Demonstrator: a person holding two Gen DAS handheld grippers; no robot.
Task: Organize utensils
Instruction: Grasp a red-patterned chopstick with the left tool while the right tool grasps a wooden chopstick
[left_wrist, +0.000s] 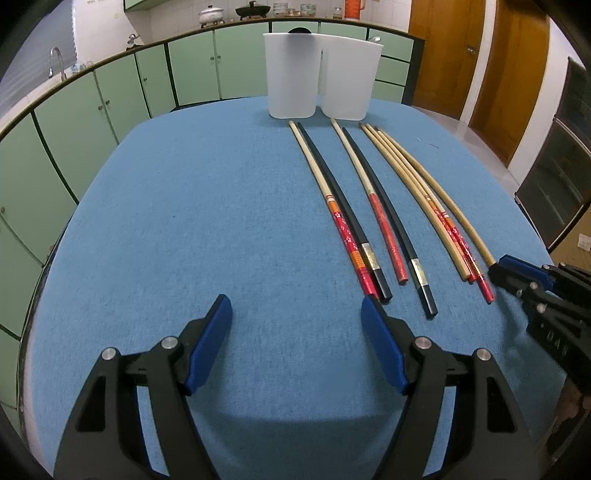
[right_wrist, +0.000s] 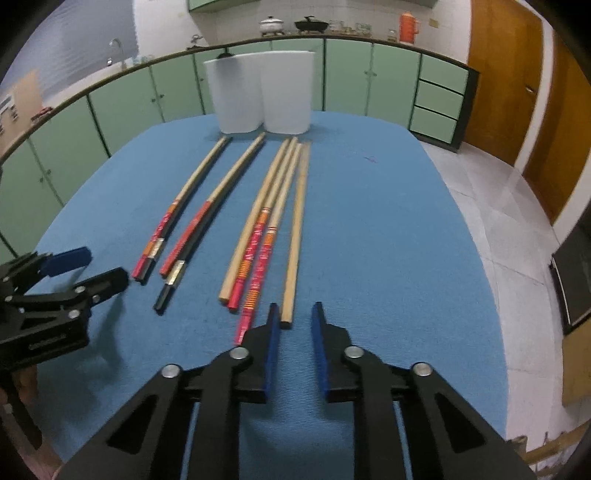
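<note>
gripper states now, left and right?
Left gripper: open wide, holding nothing.
Right gripper: open, narrow gap, end of the plain wooden chopstick between its fingers, not gripped.

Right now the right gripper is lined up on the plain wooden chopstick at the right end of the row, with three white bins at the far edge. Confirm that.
Wrong on the count: two white bins stand there, as the right wrist view shows. The right gripper is open at the plain wooden chopstick.

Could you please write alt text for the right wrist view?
The open right gripper lines up with the near end of a plain wooden chopstick, rightmost of eight lying on a blue table. Two white containers stand beyond.
</note>
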